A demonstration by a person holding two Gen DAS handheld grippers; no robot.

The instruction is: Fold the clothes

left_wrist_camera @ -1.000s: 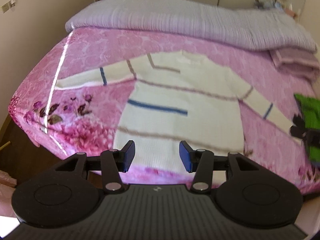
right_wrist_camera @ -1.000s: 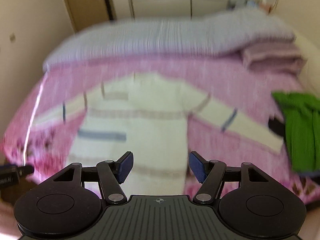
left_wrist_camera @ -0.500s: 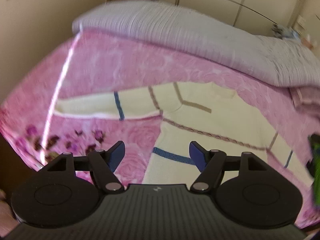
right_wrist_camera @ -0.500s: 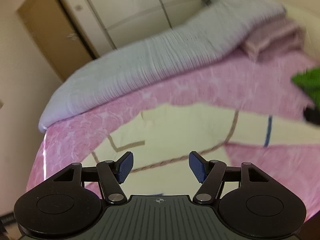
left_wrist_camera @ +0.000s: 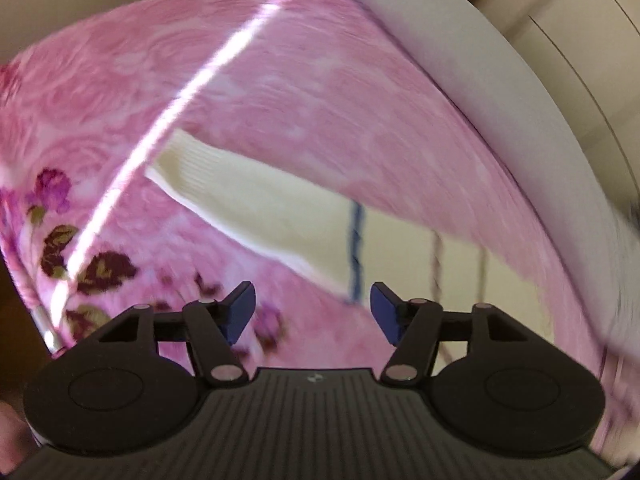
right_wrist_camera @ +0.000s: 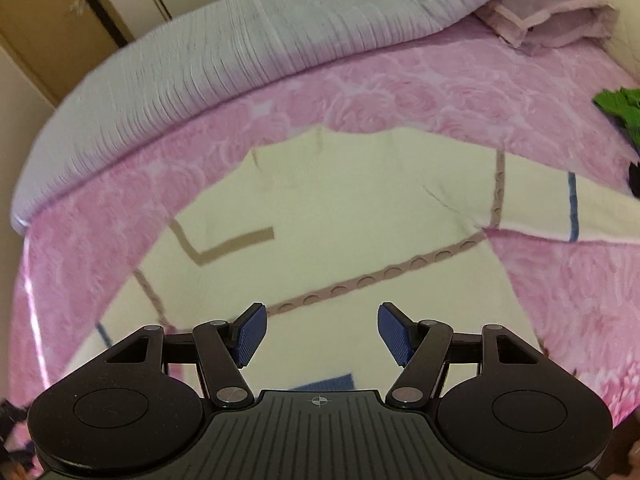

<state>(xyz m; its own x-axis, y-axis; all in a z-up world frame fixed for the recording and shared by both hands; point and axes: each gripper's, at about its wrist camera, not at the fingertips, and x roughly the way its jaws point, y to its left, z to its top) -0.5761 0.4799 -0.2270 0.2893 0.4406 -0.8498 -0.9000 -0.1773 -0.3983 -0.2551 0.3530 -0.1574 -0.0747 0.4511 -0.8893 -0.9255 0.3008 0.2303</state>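
A cream sweater [right_wrist_camera: 360, 216] with brown and blue stripes lies flat on the pink bedspread [right_wrist_camera: 420, 96]. The left wrist view shows one sleeve [left_wrist_camera: 256, 208] with its ribbed cuff at upper left and a blue stripe. My left gripper [left_wrist_camera: 313, 312] hovers over the sleeve near that stripe; its jaws are closing with nothing between them. In the right wrist view the chest and collar fill the middle. My right gripper [right_wrist_camera: 321, 332] hangs open above the sweater's body, holding nothing.
A grey ribbed quilt [right_wrist_camera: 240, 52] is bunched along the far side of the bed, with a mauve folded blanket [right_wrist_camera: 552, 16] at the far right. A green garment [right_wrist_camera: 624, 108] lies at the right edge. Wardrobe doors stand behind.
Both grippers have dropped closer to the bed. The left one swung out over the sleeve toward its cuff; the right one moved in over the sweater's chest.
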